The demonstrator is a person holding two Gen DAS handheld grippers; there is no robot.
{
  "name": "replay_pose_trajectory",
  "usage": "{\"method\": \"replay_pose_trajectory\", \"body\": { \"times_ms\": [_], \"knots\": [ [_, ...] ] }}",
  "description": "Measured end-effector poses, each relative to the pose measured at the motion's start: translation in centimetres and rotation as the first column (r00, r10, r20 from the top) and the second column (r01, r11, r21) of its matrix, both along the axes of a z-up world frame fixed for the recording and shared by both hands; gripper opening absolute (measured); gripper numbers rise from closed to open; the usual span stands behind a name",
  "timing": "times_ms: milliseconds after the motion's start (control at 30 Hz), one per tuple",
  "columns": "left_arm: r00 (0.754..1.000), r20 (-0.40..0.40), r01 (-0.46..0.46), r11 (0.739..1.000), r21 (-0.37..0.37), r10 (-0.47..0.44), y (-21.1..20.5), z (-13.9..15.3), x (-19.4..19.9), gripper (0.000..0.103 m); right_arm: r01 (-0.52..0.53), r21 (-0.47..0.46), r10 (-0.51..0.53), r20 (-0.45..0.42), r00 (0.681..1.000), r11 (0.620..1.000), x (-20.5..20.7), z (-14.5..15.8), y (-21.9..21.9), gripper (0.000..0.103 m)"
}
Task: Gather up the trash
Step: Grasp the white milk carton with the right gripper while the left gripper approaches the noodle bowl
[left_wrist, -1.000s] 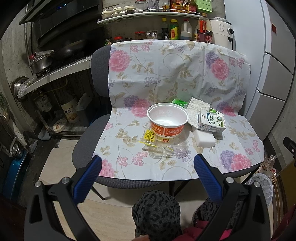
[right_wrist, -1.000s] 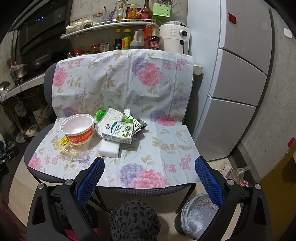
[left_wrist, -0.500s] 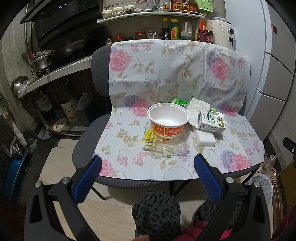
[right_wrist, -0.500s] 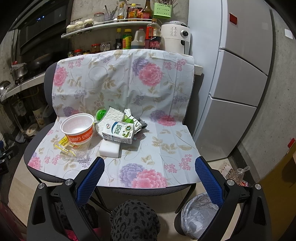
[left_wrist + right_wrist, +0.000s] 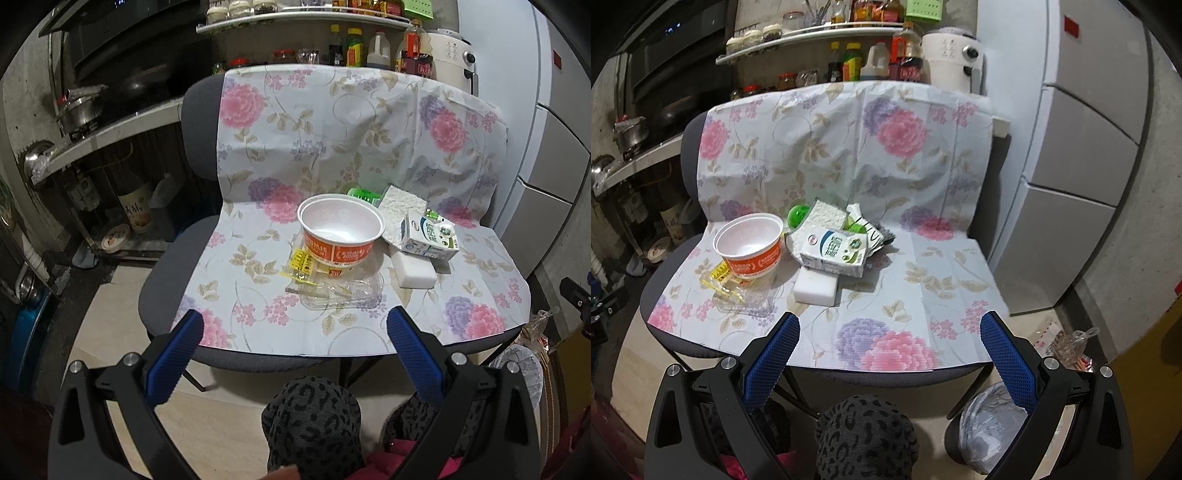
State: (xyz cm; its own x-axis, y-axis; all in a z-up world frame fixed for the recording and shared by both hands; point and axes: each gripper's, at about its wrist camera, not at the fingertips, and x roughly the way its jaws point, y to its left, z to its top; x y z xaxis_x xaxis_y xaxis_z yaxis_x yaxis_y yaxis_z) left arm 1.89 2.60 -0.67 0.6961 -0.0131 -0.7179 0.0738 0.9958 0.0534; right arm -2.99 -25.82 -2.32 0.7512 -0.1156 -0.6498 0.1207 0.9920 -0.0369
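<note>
Floral cloth (image 5: 332, 140) draped over the seat and back of a grey chair (image 5: 199, 110) is the biggest thing here, and all the trash sits on it, so I'll place everything off the orange noodle cup (image 5: 341, 232). That cup stands upright with its white inside showing, roughly in the middle of the seat, well ahead of the left gripper (image 5: 295, 328), whose blue fingers are spread wide with nothing between them. The right gripper (image 5: 890, 330) is likewise spread wide and holding nothing, hanging over the front edge of the cloth, with the cup off to its front-left (image 5: 750, 245).

Just to the right of the cup lies a milk carton (image 5: 430, 236) on its side, its front end resting on a white foam block (image 5: 413, 269). Behind the carton, leaning by the cup's rim, is a white textured sheet (image 5: 402, 210), and a green plastic thing (image 5: 364, 195) peeks out behind the cup. Right in front of the cup, closest to the left gripper, lie a clear plastic tray (image 5: 340, 291) and a yellow sachet (image 5: 301, 264), the sachet touching the cup's base.

Down on the floor, front-right of the chair, a bin lined with a grey bag (image 5: 990, 428). Behind the chair is a shelf of bottles (image 5: 857, 62), and a white fridge (image 5: 1089, 155) stands off to the right.
</note>
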Motion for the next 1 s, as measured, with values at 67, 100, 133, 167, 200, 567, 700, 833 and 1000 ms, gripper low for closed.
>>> {"method": "replay_pose_trajectory", "body": {
  "times_ms": [67, 100, 133, 167, 200, 567, 700, 833, 1000],
  "knots": [
    [1.000, -0.018, 0.005, 1.000, -0.028, -0.006, 0.1, -0.7, 0.8, 0.096, -0.013, 0.008, 0.013, -0.015, 1.000, 1.000, 1.1, -0.4, 0.2, 0.097],
    [1.000, -0.024, 0.009, 0.999, -0.041, -0.010, 0.2, -1.0, 1.2, 0.096, -0.022, 0.013, 0.022, -0.015, 1.000, 1.000, 1.4, -0.7, 0.1, 0.097],
    [1.000, -0.029, 0.010, 0.999, -0.048, -0.012, 0.2, -1.5, 1.7, 0.096, -0.032, 0.014, 0.033, -0.011, 0.999, 0.999, 1.8, -1.1, 0.1, 0.097],
    [0.999, -0.032, 0.009, 0.999, -0.048, -0.010, 0.2, -1.9, 1.9, 0.096, -0.042, 0.010, 0.042, -0.009, 0.999, 0.999, 2.3, -1.4, 0.2, 0.097],
    [0.999, -0.039, 0.009, 0.999, -0.045, -0.010, 0.2, -2.3, 2.3, 0.096, -0.055, 0.007, 0.055, -0.007, 0.998, 0.998, 2.8, -1.8, 0.2, 0.097],
    [0.995, -0.103, -0.014, 1.000, 0.013, 0.015, -0.5, -7.8, 7.8, 0.096, -0.208, 0.103, 0.215, -0.059, 0.975, 0.973, 11.0, -7.6, 0.9, 0.097],
    [0.991, -0.136, -0.007, 1.000, -0.013, 0.005, -0.5, -9.3, 9.5, 0.096, -0.243, 0.106, 0.250, -0.056, 0.967, 0.964, 13.6, -9.3, 0.4, 0.096],
    [0.991, -0.130, 0.022, 0.999, -0.035, -0.026, -1.2, -9.7, 10.3, 0.096, -0.276, 0.111, 0.286, -0.080, 0.955, 0.955, 16.3, -11.2, -0.1, 0.092],
    [0.994, -0.105, 0.030, 0.999, -0.044, -0.034, -1.8, -9.6, 11.0, 0.096, -0.326, 0.101, 0.337, -0.122, 0.934, 0.940, 18.9, -13.0, 0.2, 0.063]
  ]
}}
